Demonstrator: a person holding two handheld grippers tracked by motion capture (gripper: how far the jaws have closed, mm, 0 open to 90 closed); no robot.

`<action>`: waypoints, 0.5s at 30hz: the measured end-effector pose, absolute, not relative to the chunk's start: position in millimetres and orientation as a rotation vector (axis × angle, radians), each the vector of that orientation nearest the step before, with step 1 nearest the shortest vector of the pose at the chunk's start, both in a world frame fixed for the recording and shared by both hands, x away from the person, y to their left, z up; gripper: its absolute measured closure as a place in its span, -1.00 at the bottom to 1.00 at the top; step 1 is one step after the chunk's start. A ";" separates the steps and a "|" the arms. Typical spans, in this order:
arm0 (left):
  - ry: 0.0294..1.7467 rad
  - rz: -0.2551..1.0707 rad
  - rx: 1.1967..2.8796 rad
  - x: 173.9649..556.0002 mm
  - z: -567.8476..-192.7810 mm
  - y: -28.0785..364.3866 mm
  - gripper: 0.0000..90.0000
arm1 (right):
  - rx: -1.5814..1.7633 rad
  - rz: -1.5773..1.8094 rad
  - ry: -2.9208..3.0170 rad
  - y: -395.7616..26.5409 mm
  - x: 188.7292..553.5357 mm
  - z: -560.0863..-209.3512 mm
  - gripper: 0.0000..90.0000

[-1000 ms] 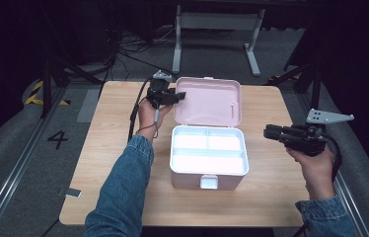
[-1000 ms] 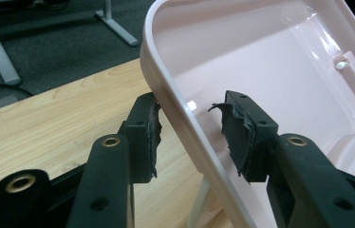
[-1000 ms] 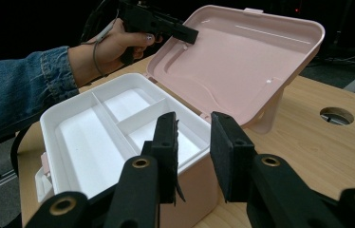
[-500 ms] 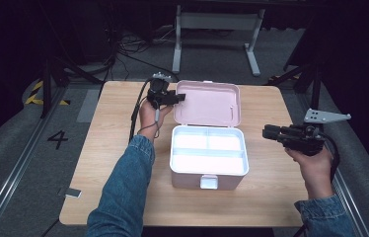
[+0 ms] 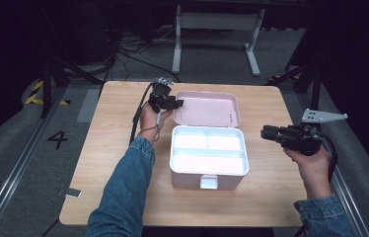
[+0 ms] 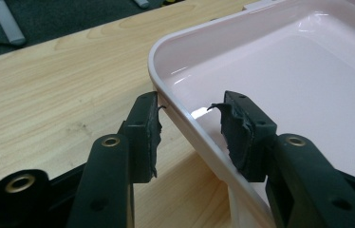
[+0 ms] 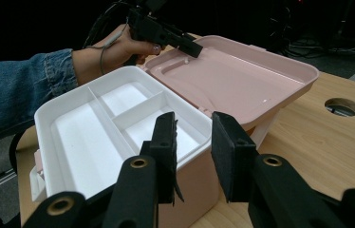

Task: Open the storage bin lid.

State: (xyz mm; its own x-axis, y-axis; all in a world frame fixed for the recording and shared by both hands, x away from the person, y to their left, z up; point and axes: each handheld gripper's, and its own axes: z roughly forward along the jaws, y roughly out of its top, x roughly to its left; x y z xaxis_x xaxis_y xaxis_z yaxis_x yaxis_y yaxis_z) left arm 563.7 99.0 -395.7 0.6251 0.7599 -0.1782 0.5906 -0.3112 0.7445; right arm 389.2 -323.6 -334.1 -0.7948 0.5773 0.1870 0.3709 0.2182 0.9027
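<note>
A light wooden table (image 5: pixel 113 148) stands amid dark floor and cables, bearing an open pink box (image 5: pixel 207 158). The left hand-held gripper (image 5: pixel 172 102), jaws spread, straddles its lid (image 6: pixel 280 66) rim without pinching; the right hand-held gripper (image 5: pixel 267 133) hovers spread beside the box.

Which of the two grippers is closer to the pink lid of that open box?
The left gripper: its jaws straddle the pink lid at its rim. The right gripper hangs off the box's other side, apart from it.
</note>
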 end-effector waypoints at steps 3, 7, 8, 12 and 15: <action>1.061 0.256 2.034 563.8 -397.1 98.8 0.29 | 0.909 1.618 2.297 -323.1 389.3 -334.3 0.58; 1.067 0.236 2.034 563.6 -400.2 100.1 0.27 | 0.907 1.619 2.297 -322.8 389.2 -334.1 0.58; 1.053 0.238 2.030 563.2 -400.6 101.4 0.24 | 0.908 1.620 2.297 -322.9 389.3 -334.1 0.58; 1.056 0.251 2.014 559.4 -395.6 104.4 0.17 | 0.905 1.619 2.296 -323.2 389.4 -333.9 0.58; 1.034 0.287 1.991 554.0 -384.7 109.7 0.17 | 0.908 1.622 2.294 -323.9 388.8 -333.1 0.58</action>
